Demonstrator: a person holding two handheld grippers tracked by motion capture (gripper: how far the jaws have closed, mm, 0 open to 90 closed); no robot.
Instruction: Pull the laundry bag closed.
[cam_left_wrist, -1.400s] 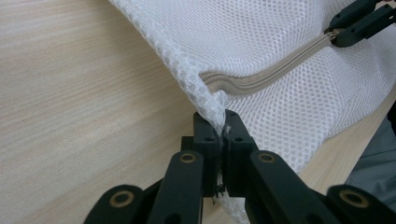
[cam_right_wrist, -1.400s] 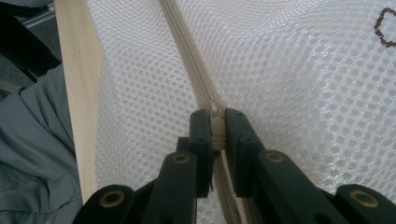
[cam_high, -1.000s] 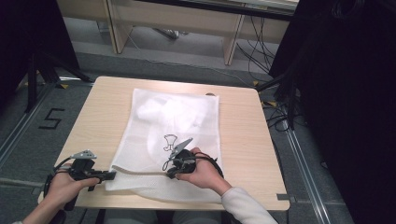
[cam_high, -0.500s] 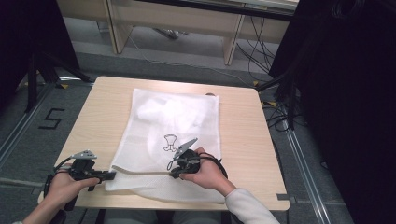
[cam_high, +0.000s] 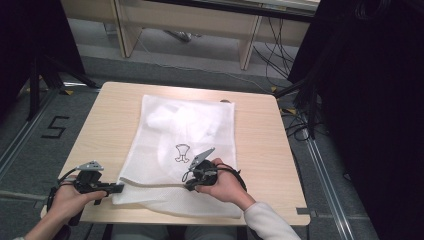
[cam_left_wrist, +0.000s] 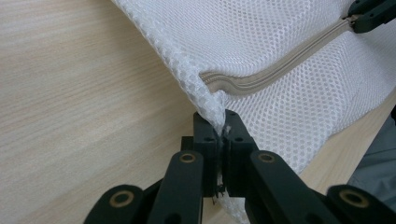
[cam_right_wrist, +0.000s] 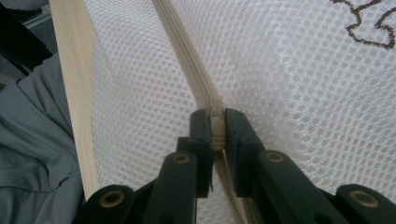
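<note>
A white mesh bag (cam_high: 185, 130) with a small brown emblem (cam_high: 182, 152) lies flat on the wooden table (cam_high: 110, 125). Its beige zipper (cam_high: 155, 184) runs along the near edge. At the table's front left, my left gripper (cam_high: 117, 188) is shut on the bag's near-left corner; in the left gripper view its jaws (cam_left_wrist: 218, 126) pinch the mesh just below the zipper's end (cam_left_wrist: 275, 70). My right gripper (cam_high: 189, 185) sits farther right along the zipper and is shut on the zipper pull (cam_right_wrist: 217, 128), with the zipper (cam_right_wrist: 182, 46) stretching straight away from it.
The table's near edge (cam_right_wrist: 70, 70) runs close beside the zipper, with the person's grey trousers (cam_right_wrist: 32, 140) below it. Bare wood lies left and right of the bag. Desk legs and cables (cam_high: 280, 70) stand on the floor beyond the table.
My right gripper has shifted slightly to the right along the zipper, and the mesh around the emblem lies flatter. The left gripper has held its place.
</note>
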